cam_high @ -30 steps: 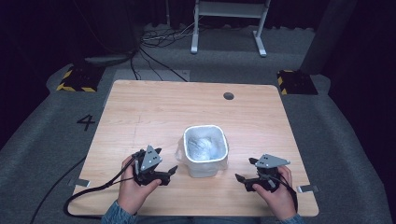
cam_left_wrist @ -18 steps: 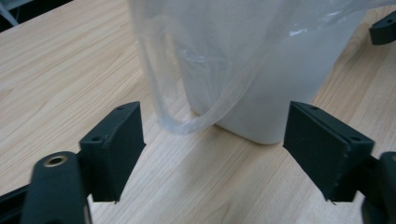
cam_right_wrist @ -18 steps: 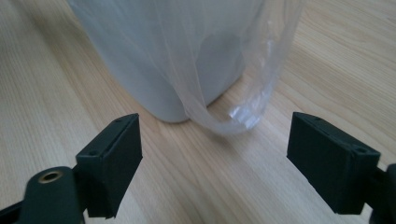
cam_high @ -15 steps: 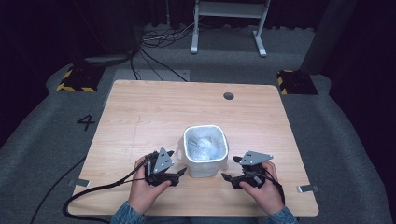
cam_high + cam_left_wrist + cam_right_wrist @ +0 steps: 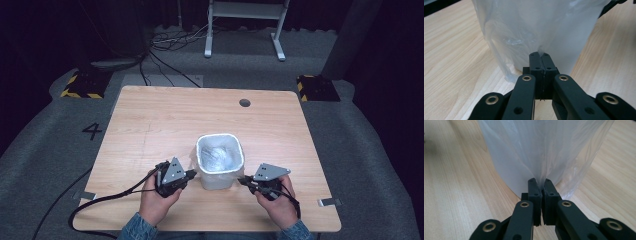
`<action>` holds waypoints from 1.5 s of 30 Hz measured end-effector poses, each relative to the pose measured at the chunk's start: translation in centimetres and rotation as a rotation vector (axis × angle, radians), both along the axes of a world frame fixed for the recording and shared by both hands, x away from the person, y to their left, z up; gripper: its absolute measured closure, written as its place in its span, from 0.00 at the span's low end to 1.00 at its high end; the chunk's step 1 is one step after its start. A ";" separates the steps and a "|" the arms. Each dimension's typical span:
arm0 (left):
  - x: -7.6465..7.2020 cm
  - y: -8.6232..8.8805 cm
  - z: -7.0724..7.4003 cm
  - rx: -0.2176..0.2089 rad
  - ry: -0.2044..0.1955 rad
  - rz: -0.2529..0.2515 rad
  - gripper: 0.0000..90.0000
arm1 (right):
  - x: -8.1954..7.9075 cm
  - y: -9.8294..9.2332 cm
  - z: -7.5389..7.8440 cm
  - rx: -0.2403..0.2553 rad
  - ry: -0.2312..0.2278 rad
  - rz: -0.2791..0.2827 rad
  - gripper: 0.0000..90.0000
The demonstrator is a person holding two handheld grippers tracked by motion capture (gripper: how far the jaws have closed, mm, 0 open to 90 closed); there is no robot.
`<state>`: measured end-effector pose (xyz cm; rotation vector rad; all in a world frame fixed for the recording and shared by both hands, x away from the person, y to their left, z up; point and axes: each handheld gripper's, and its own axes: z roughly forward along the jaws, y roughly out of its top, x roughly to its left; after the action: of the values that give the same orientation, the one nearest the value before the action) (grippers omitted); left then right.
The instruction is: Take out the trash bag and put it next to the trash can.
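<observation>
A small white bin (image 5: 219,161) lined with a clear plastic bag (image 5: 218,156) stands upright near the table's front middle. My left gripper (image 5: 194,173) is at the bin's left side, shut on a fold of the plastic bag (image 5: 534,30) hanging down the outside. At the bin's right side my right gripper (image 5: 242,179) is shut on the plastic bag (image 5: 544,147) too. In the left gripper view the left gripper (image 5: 539,53) has its jaws pressed together with film between them. The right gripper (image 5: 539,180) pinches a pleat of film the same way.
The wooden table (image 5: 150,125) has a round cable hole (image 5: 244,102) at its back right. A black cable (image 5: 100,200) trails off the front left edge. Tape marks (image 5: 330,202) sit at the front corners. A white stand (image 5: 245,25) is on the floor behind.
Both grippers moved inward from the table's front corners to the bin's sides and closed on the bag's hanging film.
</observation>
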<state>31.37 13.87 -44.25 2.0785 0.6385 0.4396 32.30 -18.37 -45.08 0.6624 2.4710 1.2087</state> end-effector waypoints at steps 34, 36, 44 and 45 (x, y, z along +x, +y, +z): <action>0.7 2.9 7.1 -0.104 -0.151 0.073 1.00 | 0.7 -1.9 10.9 0.085 -0.202 0.009 0.99; 0.5 2.9 7.3 -0.103 -0.167 0.068 1.00 | 0.8 -1.7 11.2 0.091 -0.208 0.013 0.99; 1.5 3.4 7.3 -0.117 -0.153 0.109 1.00 | 1.8 -1.6 11.6 0.096 -0.210 0.005 1.00; 1.8 3.4 7.1 -0.099 -0.156 0.123 1.00 | 2.2 -1.7 11.5 0.092 -0.206 -0.003 1.00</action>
<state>33.22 17.26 -37.13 1.8967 0.6835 0.6218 34.49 -20.04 -33.62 0.5351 2.2571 1.3249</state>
